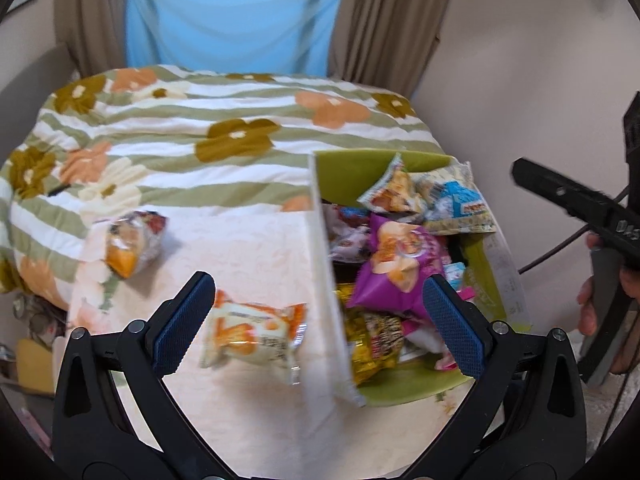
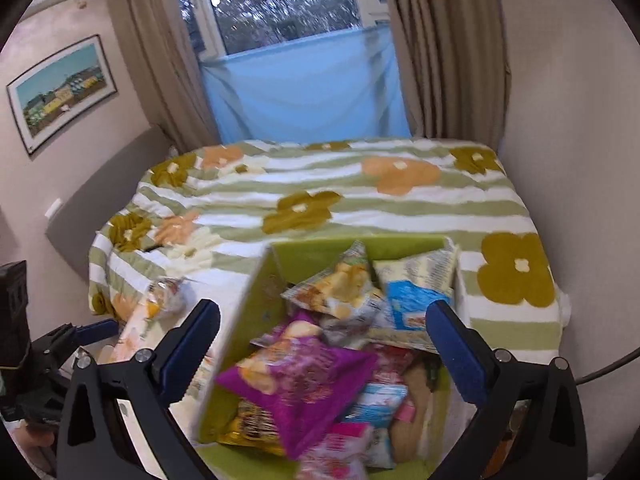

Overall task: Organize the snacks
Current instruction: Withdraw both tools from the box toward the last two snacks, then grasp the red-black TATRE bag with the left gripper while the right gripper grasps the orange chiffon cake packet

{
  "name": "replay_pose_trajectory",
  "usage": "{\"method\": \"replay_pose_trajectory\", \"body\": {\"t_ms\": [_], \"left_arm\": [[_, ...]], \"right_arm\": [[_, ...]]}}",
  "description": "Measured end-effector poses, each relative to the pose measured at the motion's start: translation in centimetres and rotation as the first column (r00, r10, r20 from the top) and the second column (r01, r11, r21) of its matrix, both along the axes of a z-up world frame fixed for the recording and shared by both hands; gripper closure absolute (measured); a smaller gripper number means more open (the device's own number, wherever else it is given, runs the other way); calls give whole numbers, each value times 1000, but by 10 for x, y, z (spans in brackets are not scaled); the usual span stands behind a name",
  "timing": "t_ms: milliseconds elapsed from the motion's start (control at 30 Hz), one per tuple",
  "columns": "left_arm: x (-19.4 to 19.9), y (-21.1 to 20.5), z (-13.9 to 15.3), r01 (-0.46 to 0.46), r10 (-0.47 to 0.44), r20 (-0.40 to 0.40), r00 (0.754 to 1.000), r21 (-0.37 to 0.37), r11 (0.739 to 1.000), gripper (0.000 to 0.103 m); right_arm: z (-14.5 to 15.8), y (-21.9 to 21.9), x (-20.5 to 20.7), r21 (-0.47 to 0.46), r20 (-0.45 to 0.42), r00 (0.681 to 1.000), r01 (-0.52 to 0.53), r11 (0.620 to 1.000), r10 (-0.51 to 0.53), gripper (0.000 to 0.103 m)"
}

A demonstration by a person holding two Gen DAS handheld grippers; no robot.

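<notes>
A green-lined cardboard box [image 1: 352,168] [image 2: 304,254] full of snack bags stands on a pale cloth on the bed. A purple chip bag [image 1: 396,268] [image 2: 308,384] lies on top of the pile. Two orange-and-white snack packets lie outside the box on the cloth, one near [image 1: 256,336] and one farther left [image 1: 134,242] [image 2: 166,294]. My left gripper [image 1: 320,320] is open above the near packet and the box wall, with nothing between its pads. My right gripper [image 2: 324,344] is open above the box, holding nothing. The right gripper's body also shows at the left wrist view's right edge [image 1: 576,204].
The bed's floral striped blanket [image 1: 224,120] [image 2: 360,200] spreads behind the box. A wall [image 1: 540,80] runs close on the right. A window with a blue cloth [image 2: 304,84] and brown curtains stands behind the bed. A framed picture [image 2: 60,92] hangs on the left wall.
</notes>
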State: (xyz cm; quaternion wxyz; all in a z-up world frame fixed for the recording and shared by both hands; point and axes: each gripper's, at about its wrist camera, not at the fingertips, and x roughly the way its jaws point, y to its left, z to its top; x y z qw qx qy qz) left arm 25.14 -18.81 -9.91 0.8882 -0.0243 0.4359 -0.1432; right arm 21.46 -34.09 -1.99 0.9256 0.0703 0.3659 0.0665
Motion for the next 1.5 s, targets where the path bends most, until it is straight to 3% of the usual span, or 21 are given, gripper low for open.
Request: {"method": "replay_pose_trajectory", "body": {"t_ms": [367, 567, 767, 1200, 1500], "left_arm": [[-3, 107, 6, -61, 60, 18, 998, 44, 997, 0], [17, 173, -4, -59, 60, -26, 998, 45, 997, 1], [48, 215, -19, 2, 1, -56, 998, 60, 998, 0], [157, 225, -93, 196, -184, -174, 967, 53, 979, 1], [210, 207, -151, 298, -276, -256, 927, 51, 953, 1]], "right_arm": [[12, 90, -10, 34, 38, 998, -56, 998, 55, 0], [-6, 151, -9, 7, 7, 1000, -23, 1000, 23, 0], [-34, 192, -2, 28, -62, 997, 40, 999, -38, 0], [-110, 252, 10, -80, -189, 954, 220, 972, -232, 0], [-171, 278, 33, -327, -216, 922, 242, 914, -321, 1]]}}
